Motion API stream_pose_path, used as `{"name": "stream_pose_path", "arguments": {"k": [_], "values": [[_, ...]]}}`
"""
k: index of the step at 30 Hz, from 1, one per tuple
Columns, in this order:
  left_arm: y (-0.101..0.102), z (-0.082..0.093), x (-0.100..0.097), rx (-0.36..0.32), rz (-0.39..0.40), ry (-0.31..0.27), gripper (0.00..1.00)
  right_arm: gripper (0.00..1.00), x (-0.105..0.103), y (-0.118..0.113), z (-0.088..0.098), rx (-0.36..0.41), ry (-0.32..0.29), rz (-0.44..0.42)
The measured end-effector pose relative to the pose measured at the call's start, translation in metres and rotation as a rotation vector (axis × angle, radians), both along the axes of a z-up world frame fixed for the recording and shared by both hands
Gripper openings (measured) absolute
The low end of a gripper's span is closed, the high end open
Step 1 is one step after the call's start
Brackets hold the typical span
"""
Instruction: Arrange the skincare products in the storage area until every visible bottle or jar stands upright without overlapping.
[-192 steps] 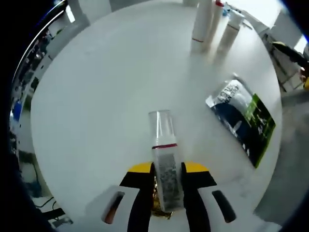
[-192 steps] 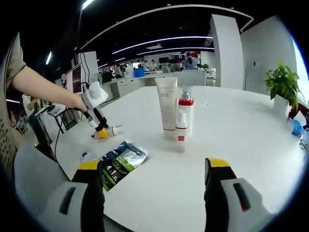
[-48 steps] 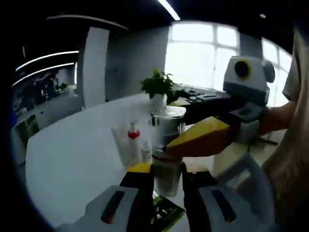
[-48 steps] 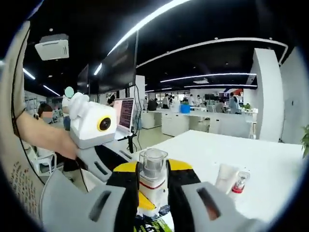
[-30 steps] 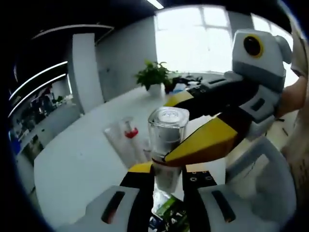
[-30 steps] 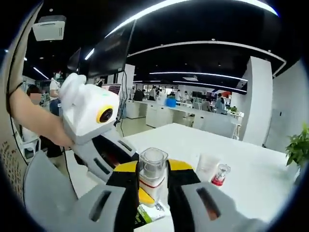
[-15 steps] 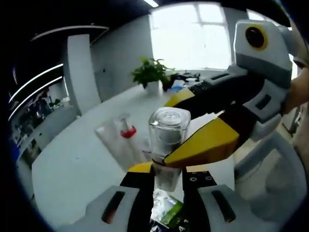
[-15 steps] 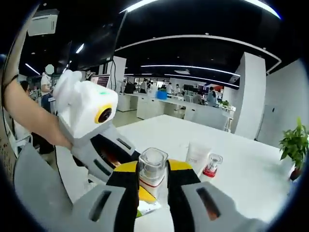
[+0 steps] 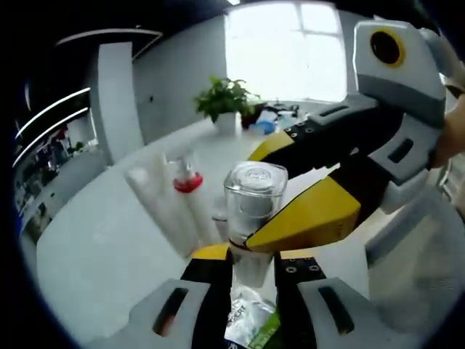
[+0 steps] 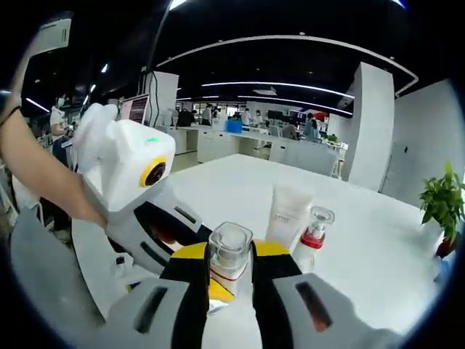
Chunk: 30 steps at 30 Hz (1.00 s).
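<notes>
A small bottle with a clear square cap (image 9: 253, 195) is held upright above the white table (image 9: 94, 247). My left gripper (image 9: 244, 256) is shut on its lower body. The right gripper's yellow-tipped fingers (image 9: 309, 216) come in from the right and clamp it just under the cap. In the right gripper view the same bottle (image 10: 229, 256) sits between my right gripper's (image 10: 230, 263) shut jaws, and the left gripper's fingers (image 10: 171, 227) reach in from the left. A white tube (image 10: 287, 212) and a red-capped bottle (image 10: 314, 228) stand upright just behind.
A foil sachet (image 9: 247, 326) lies on the table below the held bottle. The white tube (image 9: 155, 211), the red-capped bottle (image 9: 187, 190) and a small bottle (image 9: 219, 215) stand close together. A potted plant (image 9: 225, 99) sits at the far edge. A person's arm (image 10: 36, 178) holds the left gripper.
Both grippers have stayed shut on the bottle. The standing tube and red-capped bottle now look nearer in both views; the bottle has been carried towards them.
</notes>
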State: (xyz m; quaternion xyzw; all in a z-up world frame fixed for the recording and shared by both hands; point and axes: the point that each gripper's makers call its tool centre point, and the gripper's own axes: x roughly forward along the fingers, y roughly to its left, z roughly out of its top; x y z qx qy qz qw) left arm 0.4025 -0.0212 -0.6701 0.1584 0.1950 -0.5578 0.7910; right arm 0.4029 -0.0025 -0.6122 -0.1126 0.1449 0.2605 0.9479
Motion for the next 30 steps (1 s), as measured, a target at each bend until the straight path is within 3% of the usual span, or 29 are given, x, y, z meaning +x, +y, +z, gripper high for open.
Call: {"name": "stream_pose_path", "arguments": {"k": [13, 30], "values": [[-0.009, -0.03, 0.026, 0.021, -0.018, 0.015, 0.18, 0.21, 0.029, -0.011, -0.031, -0.013, 0.056, -0.041], [-0.016, -0.061, 0.042, 0.028, -0.036, 0.038, 0.18, 0.21, 0.046, -0.016, -0.062, -0.06, 0.099, -0.055]]}}
